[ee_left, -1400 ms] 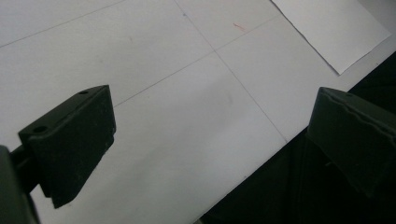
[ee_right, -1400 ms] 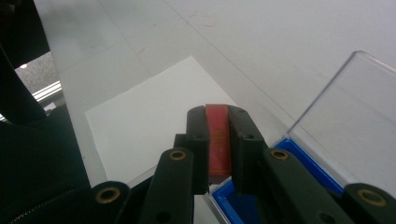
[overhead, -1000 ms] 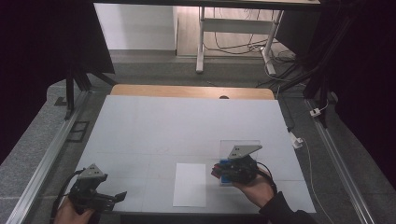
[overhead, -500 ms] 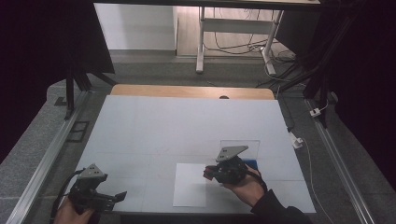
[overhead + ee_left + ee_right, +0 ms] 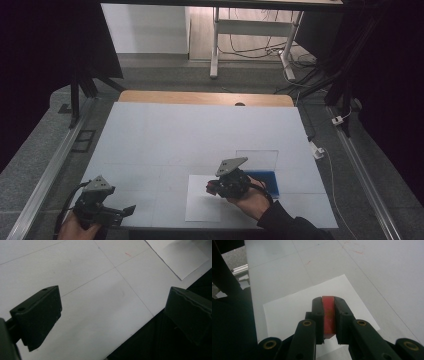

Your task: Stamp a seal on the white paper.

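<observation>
My right gripper (image 5: 210,189) is shut on a small flat red block (image 5: 328,315), which stands upright between the black jaws. It hovers low over the right half of a white sheet of paper (image 5: 200,207) near the table's front edge. A blue tray (image 5: 269,183) with a clear raised lid (image 5: 257,159) lies just right of that hand. At the front left corner my left gripper (image 5: 129,210) rests open, its jaws wide apart over bare table with nothing between them.
The white table top (image 5: 190,135) has a wooden strip (image 5: 205,97) along its far edge. Metal rails (image 5: 50,170) run down both sides. A white cable and plug (image 5: 316,149) lie off the right edge. A corner of the paper (image 5: 182,257) appears in the left gripper view.
My right gripper has moved left and slightly down, from beside the blue tray to above the white sheet, still holding the red block. The left gripper has stayed put.
</observation>
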Demonstrator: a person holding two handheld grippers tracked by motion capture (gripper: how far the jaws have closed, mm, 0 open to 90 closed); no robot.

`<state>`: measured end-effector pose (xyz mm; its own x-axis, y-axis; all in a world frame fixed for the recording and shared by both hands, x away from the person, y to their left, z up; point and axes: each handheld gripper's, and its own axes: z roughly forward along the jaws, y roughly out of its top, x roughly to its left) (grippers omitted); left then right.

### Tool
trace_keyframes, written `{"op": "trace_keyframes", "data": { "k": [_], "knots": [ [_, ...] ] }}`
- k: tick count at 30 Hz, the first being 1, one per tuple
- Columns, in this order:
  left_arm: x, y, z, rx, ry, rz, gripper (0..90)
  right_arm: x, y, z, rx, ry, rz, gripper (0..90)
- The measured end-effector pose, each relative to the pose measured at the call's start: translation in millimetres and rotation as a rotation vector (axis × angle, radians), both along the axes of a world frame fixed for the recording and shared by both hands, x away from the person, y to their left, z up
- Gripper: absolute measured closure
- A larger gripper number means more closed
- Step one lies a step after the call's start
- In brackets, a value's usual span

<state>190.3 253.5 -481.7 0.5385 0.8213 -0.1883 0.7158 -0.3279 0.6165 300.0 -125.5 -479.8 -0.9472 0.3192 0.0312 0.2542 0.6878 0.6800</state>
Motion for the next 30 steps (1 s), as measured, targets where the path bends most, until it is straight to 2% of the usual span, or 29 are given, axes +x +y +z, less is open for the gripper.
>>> {"op": "trace_keyframes", "data": {
  "k": [14,23,30],
  "knots": [
    [-0.3,0.1,0.1,-0.001,-0.002,-0.002,1.4,2.7,22.0,-13.9,-0.046,-0.005,0.049,80.3],
    [-0.4,0.1,0.1,0.0,-0.003,-0.003,1.4,4.0,27.1,-21.4,-0.074,-0.004,0.063,80.3],
    [-0.5,-0.1,0.1,0.0,-0.004,-0.003,1.5,3.4,27.5,-23.3,-0.075,-0.007,0.068,80.5]
  ]
}}
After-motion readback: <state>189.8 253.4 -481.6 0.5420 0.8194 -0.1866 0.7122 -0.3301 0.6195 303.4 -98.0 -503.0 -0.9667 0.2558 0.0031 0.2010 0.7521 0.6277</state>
